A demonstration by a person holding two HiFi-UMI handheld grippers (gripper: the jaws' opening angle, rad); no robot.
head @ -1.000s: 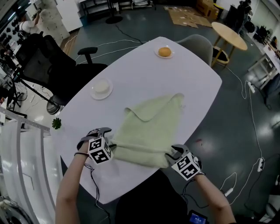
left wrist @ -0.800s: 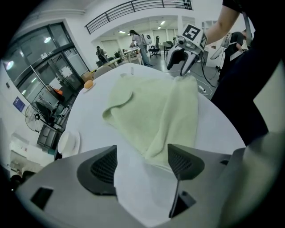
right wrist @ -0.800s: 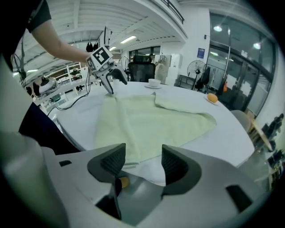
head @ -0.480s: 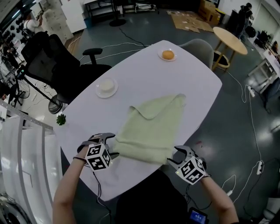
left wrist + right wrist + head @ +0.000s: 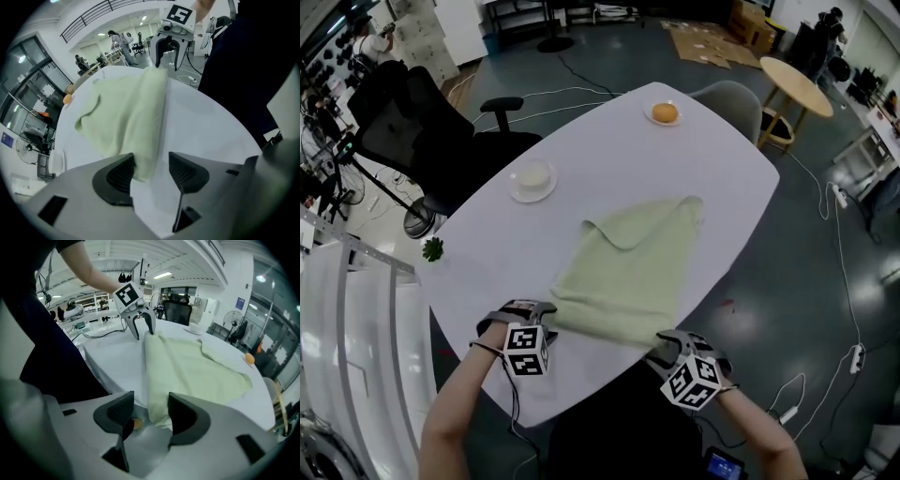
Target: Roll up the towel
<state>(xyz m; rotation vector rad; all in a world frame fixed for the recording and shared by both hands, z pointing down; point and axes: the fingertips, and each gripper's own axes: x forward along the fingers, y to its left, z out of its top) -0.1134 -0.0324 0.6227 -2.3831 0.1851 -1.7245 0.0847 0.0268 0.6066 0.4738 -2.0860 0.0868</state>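
Grey left gripper (image 5: 531,309) and right gripper (image 5: 666,343), at frame bottom, have jaws half apart, just closing round the near corners of the pale green terry towel (image 5: 628,272) without pinching yet. It lies flat mid-frame on the white oval worktop (image 5: 591,141). Best to clamp both corners first, then turn the hem over evenly.

Towel (image 5: 628,272) on table (image 5: 712,159); plate (image 5: 532,178) behind-left, possibly fruit (image 5: 665,112) far behind.
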